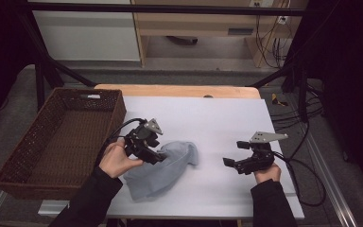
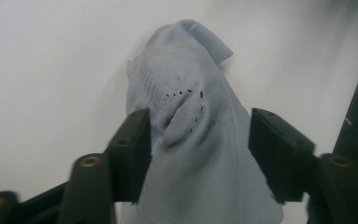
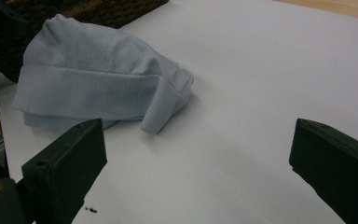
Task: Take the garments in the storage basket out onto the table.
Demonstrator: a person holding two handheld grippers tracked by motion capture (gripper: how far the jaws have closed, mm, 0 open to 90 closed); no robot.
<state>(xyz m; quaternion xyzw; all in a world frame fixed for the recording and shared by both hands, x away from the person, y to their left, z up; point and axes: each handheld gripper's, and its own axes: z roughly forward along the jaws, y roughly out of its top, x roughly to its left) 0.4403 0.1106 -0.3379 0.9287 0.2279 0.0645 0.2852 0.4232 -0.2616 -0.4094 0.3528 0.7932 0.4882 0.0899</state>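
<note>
My left gripper point(image 1: 157, 155) sits over the grey cloth point(image 1: 163, 171), jaws spread w/ the fabric between them, pads not pressing it. Cloth lies bunched on the white tabletop point(image 1: 217, 118), just right of the wicker basket point(image 1: 52, 142). Right gripper point(image 1: 234, 158) is well apart from it, jaws wide open, nothing btwn them.

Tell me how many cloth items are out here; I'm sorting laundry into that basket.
1: a light blue garment lies crumpled on the white table, under the left gripper, right of the wicker basket. More could be folded inside it.
</note>
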